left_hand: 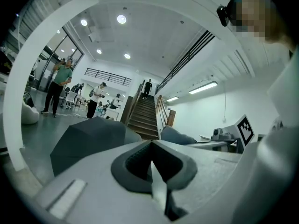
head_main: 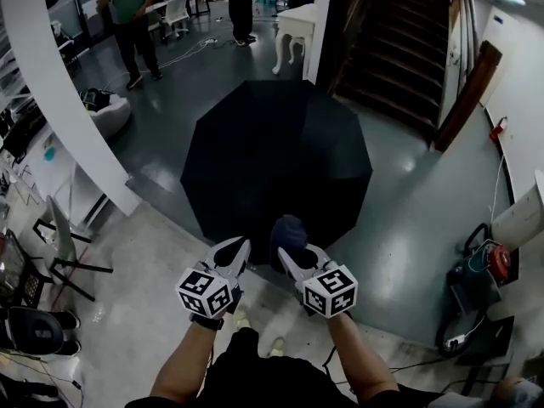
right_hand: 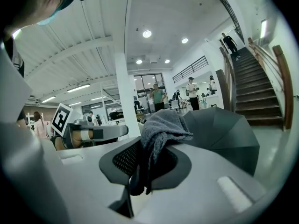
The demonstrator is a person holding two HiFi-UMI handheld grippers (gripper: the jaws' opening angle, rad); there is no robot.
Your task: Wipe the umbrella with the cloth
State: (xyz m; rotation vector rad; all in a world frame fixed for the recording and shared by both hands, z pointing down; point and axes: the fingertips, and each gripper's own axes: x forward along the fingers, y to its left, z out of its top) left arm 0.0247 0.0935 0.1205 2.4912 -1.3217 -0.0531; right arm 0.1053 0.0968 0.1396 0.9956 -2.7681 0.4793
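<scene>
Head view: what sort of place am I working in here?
Probably an open indoor hall or office lobby: a glossy floor under the open umbrella, a wooden staircase at the back, and people standing near a white table.

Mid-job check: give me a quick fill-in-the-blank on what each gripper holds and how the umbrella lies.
1. The right gripper is shut on the ____.
2. The umbrella rests on the floor in front of the person, fully ____.
3. The left gripper has its fingers together and holds ____.

Missing words: cloth; open; nothing.
</scene>
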